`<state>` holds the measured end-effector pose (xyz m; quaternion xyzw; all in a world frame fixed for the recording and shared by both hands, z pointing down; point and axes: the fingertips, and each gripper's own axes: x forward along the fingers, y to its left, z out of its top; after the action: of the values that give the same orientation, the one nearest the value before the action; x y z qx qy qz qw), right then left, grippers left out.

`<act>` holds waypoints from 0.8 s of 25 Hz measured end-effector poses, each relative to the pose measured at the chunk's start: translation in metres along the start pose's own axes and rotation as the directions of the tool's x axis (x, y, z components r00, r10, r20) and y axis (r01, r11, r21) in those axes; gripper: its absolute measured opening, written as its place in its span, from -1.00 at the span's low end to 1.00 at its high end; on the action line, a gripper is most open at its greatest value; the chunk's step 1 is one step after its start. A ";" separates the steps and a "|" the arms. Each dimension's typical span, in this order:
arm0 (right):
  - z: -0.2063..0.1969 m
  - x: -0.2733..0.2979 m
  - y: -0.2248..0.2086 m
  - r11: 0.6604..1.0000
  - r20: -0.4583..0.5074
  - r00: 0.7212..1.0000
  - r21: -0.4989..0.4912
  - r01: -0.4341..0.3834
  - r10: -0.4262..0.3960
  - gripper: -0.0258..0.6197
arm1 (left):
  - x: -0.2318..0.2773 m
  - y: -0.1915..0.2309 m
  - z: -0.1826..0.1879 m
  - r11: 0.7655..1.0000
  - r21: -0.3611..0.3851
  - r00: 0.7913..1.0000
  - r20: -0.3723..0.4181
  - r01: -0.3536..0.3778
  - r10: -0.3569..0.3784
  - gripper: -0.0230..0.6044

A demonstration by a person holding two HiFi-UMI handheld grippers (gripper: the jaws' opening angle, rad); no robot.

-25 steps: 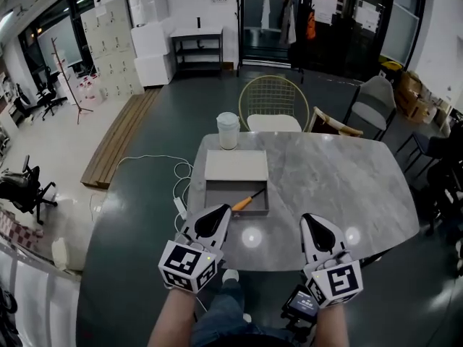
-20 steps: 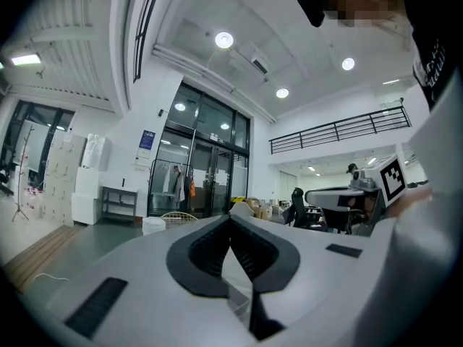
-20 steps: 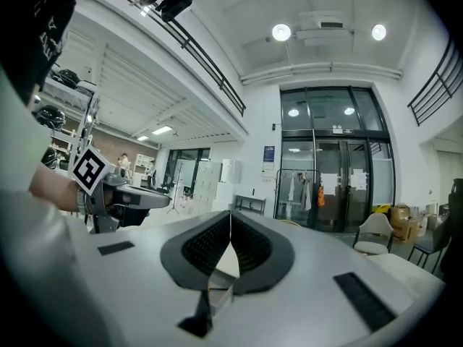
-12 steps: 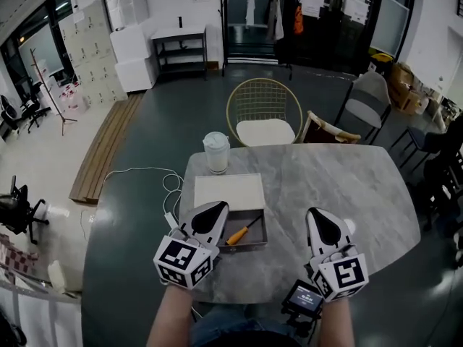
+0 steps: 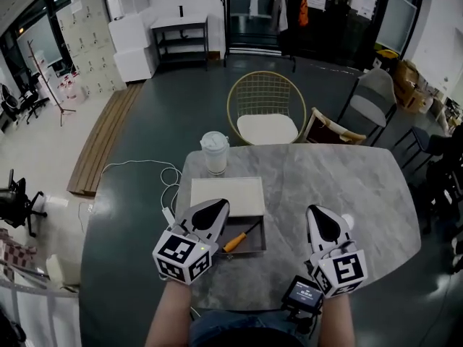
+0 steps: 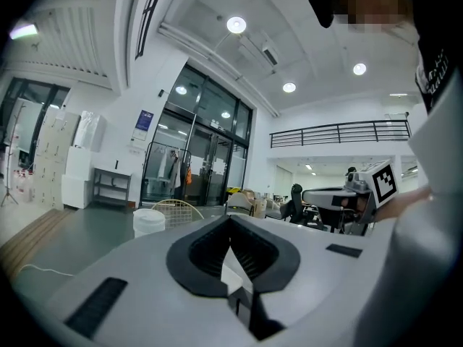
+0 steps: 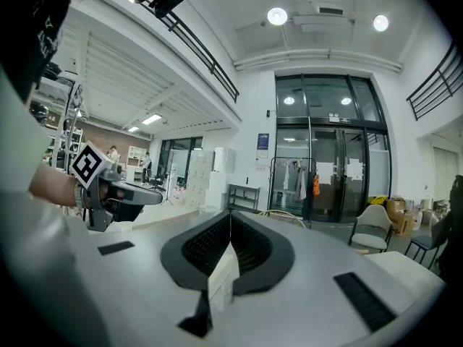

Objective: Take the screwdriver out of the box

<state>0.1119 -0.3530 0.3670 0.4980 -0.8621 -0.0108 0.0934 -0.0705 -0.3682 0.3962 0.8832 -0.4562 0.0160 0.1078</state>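
Observation:
An open shallow grey box [image 5: 249, 247] lies on the marble table [image 5: 347, 186], with its pale lid [image 5: 226, 195] laid flat just behind the tray. Inside the tray lies a screwdriver [image 5: 234, 241] with an orange handle and a dark shaft, set aslant. My left gripper [image 5: 216, 207] hovers over the box's left side with its jaws shut and nothing in them, its tip just left of the handle. My right gripper [image 5: 321, 217] is over bare table to the right of the box, jaws together and empty. In both gripper views the jaws meet at the tip: left gripper [image 6: 230, 219], right gripper [image 7: 230, 214].
A white lidded cup [image 5: 214, 151] stands behind the box near the table's far edge. A gold wire chair [image 5: 266, 110] and a grey chair [image 5: 369, 103] stand beyond the table. A white cable [image 5: 170, 186] trails on the floor at left.
Both grippers have moved forward over the table toward the box. The left one now overlaps the box's left side; before, it was short of the table edge. Both stayed shut.

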 end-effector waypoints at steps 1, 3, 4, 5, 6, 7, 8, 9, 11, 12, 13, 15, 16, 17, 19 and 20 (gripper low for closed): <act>-0.002 0.002 -0.003 1.000 -0.004 1.000 0.003 -0.010 0.010 -0.84 | 0.003 0.001 -0.003 1.000 -0.008 1.000 -0.009 -0.011 0.011 -0.88; -0.005 0.005 -0.007 1.000 -0.015 1.000 0.011 -0.025 0.025 -0.84 | 0.008 0.000 -0.008 0.999 -0.021 0.999 -0.030 -0.029 0.029 -0.88; -0.007 0.006 -0.009 0.999 -0.022 0.999 0.017 -0.029 0.030 -0.84 | 0.009 0.000 -0.011 0.999 -0.025 0.998 -0.043 -0.036 0.035 -0.88; -0.010 0.008 -0.012 0.999 -0.028 0.999 0.024 -0.032 0.033 -0.84 | 0.011 0.001 -0.014 0.999 -0.026 0.998 -0.056 -0.043 0.041 -0.88; -0.012 0.010 -0.013 0.999 -0.035 0.999 0.035 -0.033 0.034 -0.84 | 0.013 0.002 -0.017 0.998 -0.028 0.996 -0.071 -0.049 0.047 -0.88; -0.016 0.011 -0.014 0.998 -0.044 0.998 0.048 -0.033 0.035 -0.84 | 0.014 0.003 -0.022 0.998 -0.030 0.995 -0.089 -0.054 0.051 -0.88; -0.021 0.011 -0.015 0.998 -0.055 0.998 0.061 -0.034 0.037 -0.84 | 0.015 0.004 -0.027 0.998 -0.034 0.993 -0.109 -0.057 0.053 -0.88; -0.027 0.011 -0.015 0.997 -0.066 0.997 0.070 -0.036 0.041 -0.84 | 0.016 0.004 -0.034 0.998 -0.040 0.990 -0.129 -0.058 0.052 -0.88; -0.043 0.011 -0.018 0.995 -0.087 0.995 0.093 -0.038 0.046 -0.84 | 0.019 0.004 -0.050 0.997 -0.054 0.984 -0.174 -0.057 0.047 -0.88; -0.051 0.012 -0.019 0.993 -0.099 0.994 0.110 -0.035 0.046 -0.84 | 0.020 0.005 -0.060 0.996 -0.061 0.979 -0.197 -0.057 0.044 -0.88; -0.060 0.011 -0.020 0.991 -0.114 0.992 0.128 -0.030 0.045 -0.84 | 0.021 0.005 -0.069 0.996 -0.070 0.974 -0.221 -0.059 0.042 -0.88; -0.076 0.011 -0.021 0.988 -0.144 0.989 0.151 -0.023 0.045 -0.84 | 0.023 0.002 -0.088 0.994 -0.094 0.962 -0.274 -0.052 0.024 -0.88; -0.083 0.011 -0.023 0.987 -0.158 0.986 0.159 -0.019 0.044 -0.84 | 0.024 -0.001 -0.098 0.993 -0.112 0.951 -0.308 -0.040 0.004 -0.86; -0.089 0.011 -0.025 0.986 -0.169 0.985 0.167 -0.012 0.041 -0.84 | 0.025 -0.004 -0.109 0.991 -0.131 0.936 -0.350 -0.023 -0.024 -0.68; -0.097 0.013 -0.029 0.982 -0.182 0.983 0.188 0.006 0.029 -0.84 | 0.027 -0.011 -0.133 0.988 -0.154 0.887 -0.454 0.010 -0.080 -0.26; -0.100 0.014 -0.030 0.980 -0.186 0.982 0.197 0.012 0.025 -0.84 | 0.027 -0.013 -0.144 0.989 -0.148 0.857 -0.507 0.025 -0.097 -0.26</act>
<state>0.1486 -0.3726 0.4641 0.5008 -0.8478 0.1220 0.1244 -0.0343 -0.3530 0.5375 0.8517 -0.3830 0.2158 0.2854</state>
